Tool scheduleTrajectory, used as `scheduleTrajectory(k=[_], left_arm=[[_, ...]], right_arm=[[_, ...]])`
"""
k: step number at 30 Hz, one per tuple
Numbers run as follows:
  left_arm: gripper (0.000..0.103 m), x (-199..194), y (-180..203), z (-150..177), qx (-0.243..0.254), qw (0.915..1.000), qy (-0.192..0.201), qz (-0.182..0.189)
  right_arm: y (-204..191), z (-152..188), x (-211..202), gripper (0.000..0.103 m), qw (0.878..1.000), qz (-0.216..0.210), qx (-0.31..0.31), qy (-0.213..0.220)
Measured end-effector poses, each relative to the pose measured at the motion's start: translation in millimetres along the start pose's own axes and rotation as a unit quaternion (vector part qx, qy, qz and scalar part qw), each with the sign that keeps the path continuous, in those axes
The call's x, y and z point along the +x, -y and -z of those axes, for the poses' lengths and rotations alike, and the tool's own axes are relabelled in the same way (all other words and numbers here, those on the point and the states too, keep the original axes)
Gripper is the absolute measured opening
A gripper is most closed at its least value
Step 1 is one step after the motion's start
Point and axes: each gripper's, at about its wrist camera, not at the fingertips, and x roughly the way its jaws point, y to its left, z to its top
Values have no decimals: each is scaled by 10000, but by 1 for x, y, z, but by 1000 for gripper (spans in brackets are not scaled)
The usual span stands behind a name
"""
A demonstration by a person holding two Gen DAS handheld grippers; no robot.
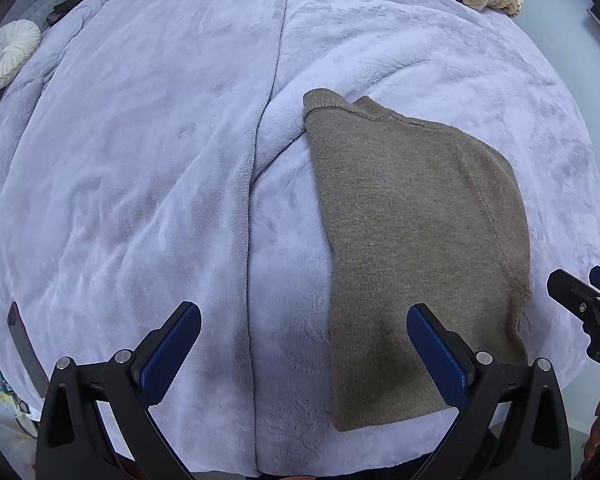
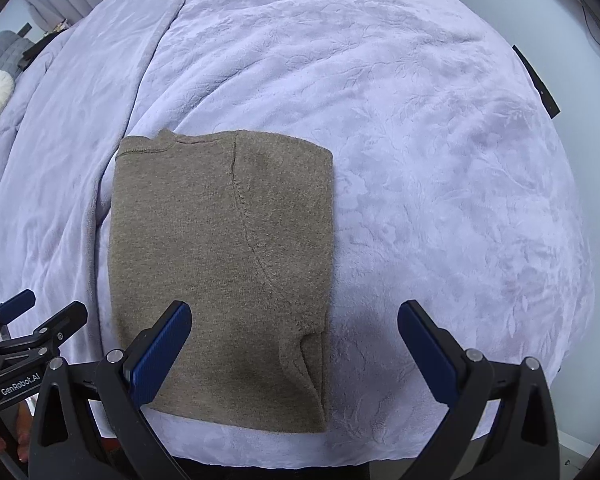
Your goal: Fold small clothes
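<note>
Left wrist view: the brown knit garment (image 1: pixel 416 248) lies flat on the lavender blanket (image 1: pixel 140 160) covering the bed, just beside the blanket seam (image 1: pixel 256 200). It forms a narrow rectangle, so the side folds appear done; a final end-to-end fold probably remains. The left gripper (image 1: pixel 304 346) is spread wide and holds nothing.

Right wrist view: the garment lies flat, its near hem below the gripper fingers. The right gripper (image 2: pixel 294 346) is spread wide and empty; whether it touches the garment cannot be determined.
</note>
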Motion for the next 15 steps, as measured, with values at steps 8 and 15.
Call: scheduleTrajectory(k=[8,15], left_arm=[[103,-1,0,1,-4,10000,2,-4],[103,-2,1,3,-10,10000,-9,3]], right_arm=[[0,1,-1,103,10000,16,-9,9],[-1,3,-3,103,10000,51,-39,36]])
